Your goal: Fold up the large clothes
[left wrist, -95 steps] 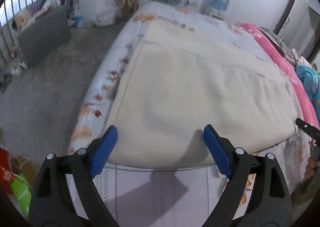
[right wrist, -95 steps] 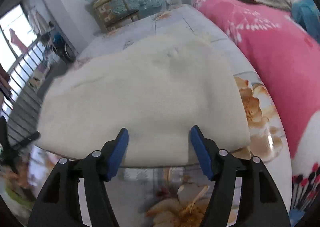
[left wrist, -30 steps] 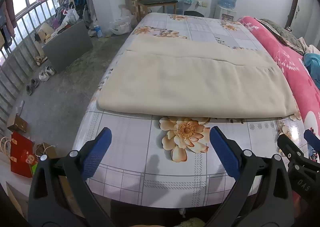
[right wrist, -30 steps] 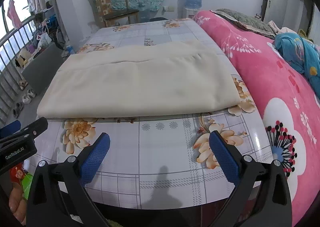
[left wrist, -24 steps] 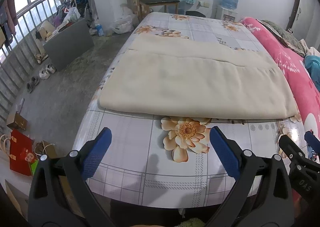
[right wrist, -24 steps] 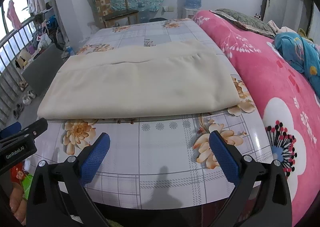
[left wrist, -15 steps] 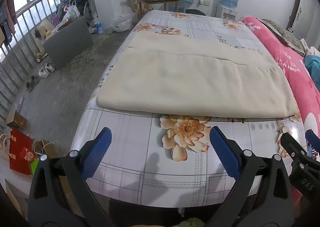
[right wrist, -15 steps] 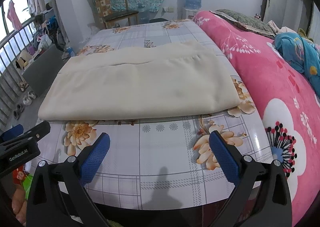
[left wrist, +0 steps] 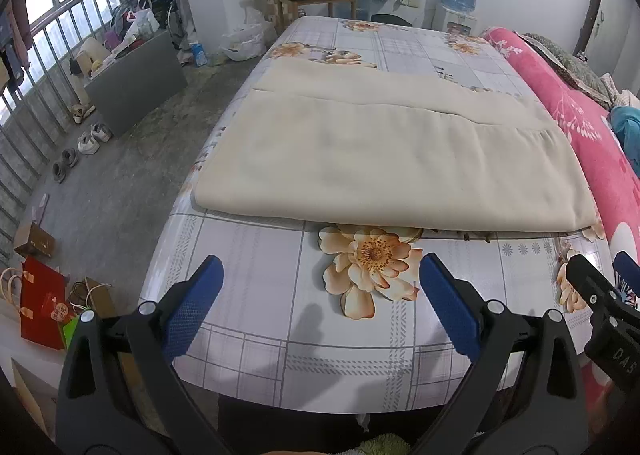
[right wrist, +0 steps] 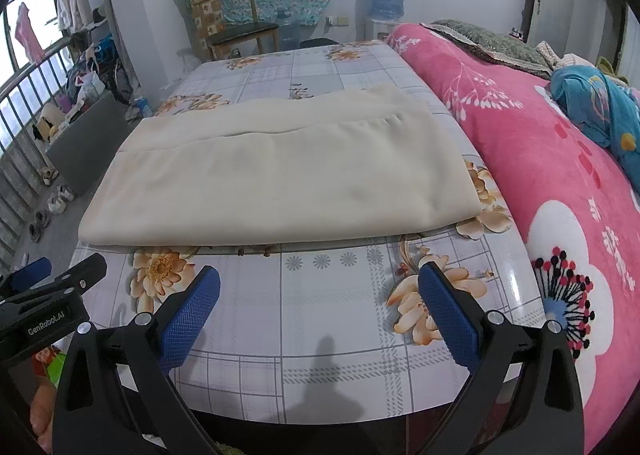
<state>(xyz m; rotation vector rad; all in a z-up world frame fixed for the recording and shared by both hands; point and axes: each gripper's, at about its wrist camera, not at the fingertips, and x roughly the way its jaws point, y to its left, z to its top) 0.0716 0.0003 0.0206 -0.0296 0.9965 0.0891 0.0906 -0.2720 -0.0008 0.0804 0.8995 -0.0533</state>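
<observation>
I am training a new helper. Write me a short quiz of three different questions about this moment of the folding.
1. True or false: the left gripper is shut on the cream cloth.
2. Which thing lies along the right side of the table? A. a pink blanket B. a grey box C. a red bag
3. Fill in: both grippers, also the right gripper, are held ____ and apart from the cloth.

Key: 1. false, it is open and holds nothing. 2. A. 3. open.
</observation>
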